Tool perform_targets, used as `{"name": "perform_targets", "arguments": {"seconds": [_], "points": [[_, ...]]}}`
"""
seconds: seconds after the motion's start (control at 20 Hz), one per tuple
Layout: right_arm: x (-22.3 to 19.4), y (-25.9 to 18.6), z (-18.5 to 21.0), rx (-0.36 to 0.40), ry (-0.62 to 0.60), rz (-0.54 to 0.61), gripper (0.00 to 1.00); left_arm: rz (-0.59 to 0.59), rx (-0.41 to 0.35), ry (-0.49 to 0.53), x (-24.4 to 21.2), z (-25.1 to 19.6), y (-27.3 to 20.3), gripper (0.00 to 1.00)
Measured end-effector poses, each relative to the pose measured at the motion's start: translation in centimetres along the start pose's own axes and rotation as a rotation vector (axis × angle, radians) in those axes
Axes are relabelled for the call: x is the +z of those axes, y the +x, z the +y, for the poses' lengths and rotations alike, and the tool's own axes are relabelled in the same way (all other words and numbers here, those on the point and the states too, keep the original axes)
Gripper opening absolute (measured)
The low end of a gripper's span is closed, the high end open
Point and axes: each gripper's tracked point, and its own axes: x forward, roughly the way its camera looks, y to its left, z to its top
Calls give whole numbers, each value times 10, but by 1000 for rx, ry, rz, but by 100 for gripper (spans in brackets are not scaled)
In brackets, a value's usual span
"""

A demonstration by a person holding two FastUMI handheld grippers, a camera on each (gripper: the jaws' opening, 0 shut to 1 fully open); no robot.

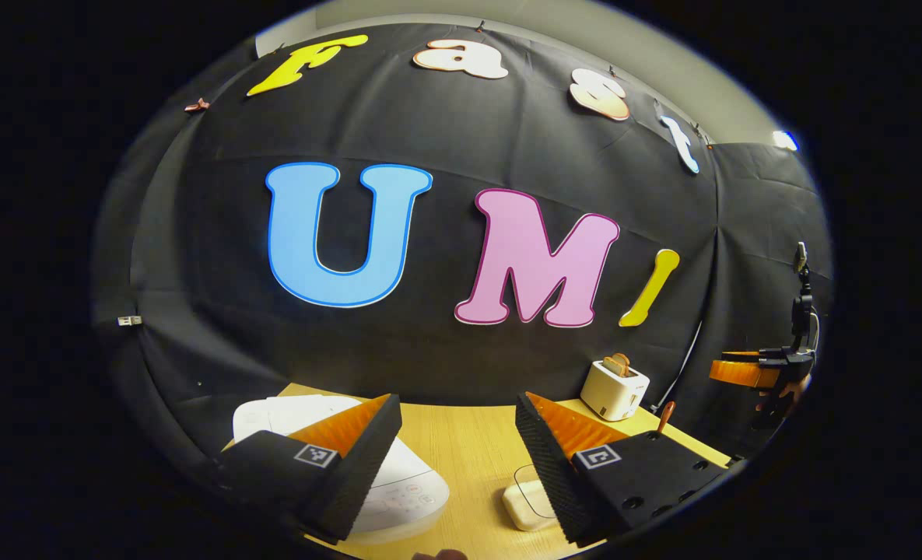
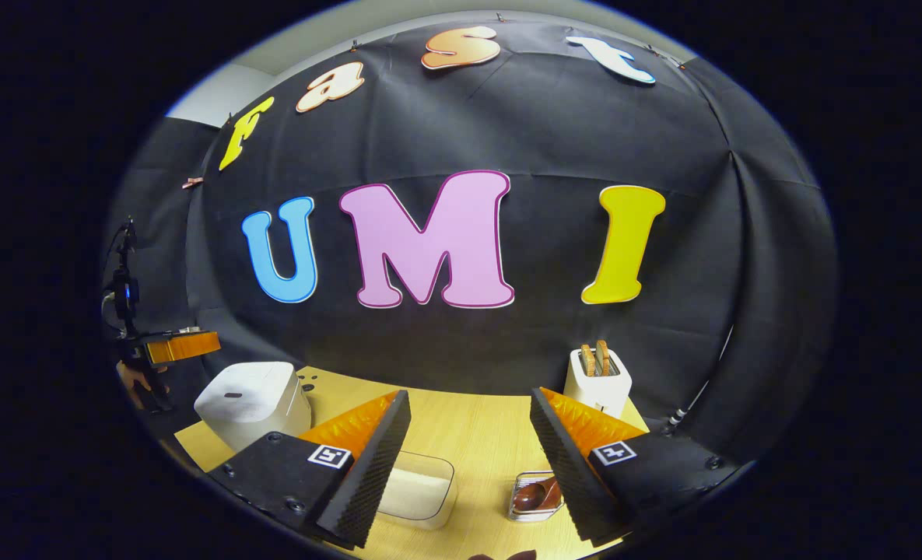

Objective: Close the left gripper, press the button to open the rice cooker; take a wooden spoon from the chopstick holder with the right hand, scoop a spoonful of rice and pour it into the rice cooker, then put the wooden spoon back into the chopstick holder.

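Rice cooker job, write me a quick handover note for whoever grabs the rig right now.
Left claw: open, holding nothing, raised above the table, with the rice cooker just below its left finger.
Right claw: open, holding nothing, raised over the clear box of rice and the chopstick holder.
Rice cooker lid is closed. The wooden spoon sits in the holder. A toaster stands at the back.
Done: nothing yet.
Left: shut the left claw and press the cooker's button; take the spoon with the right, scoop rice, pour it into the cooker, return the spoon.
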Motion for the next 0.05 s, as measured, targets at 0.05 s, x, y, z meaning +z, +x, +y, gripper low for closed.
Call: {"name": "perform_targets", "arguments": {"seconds": [0.05], "points": [[0, -1, 0, 0, 1, 0, 96, 2, 2, -1, -1, 0, 0, 95]]}}
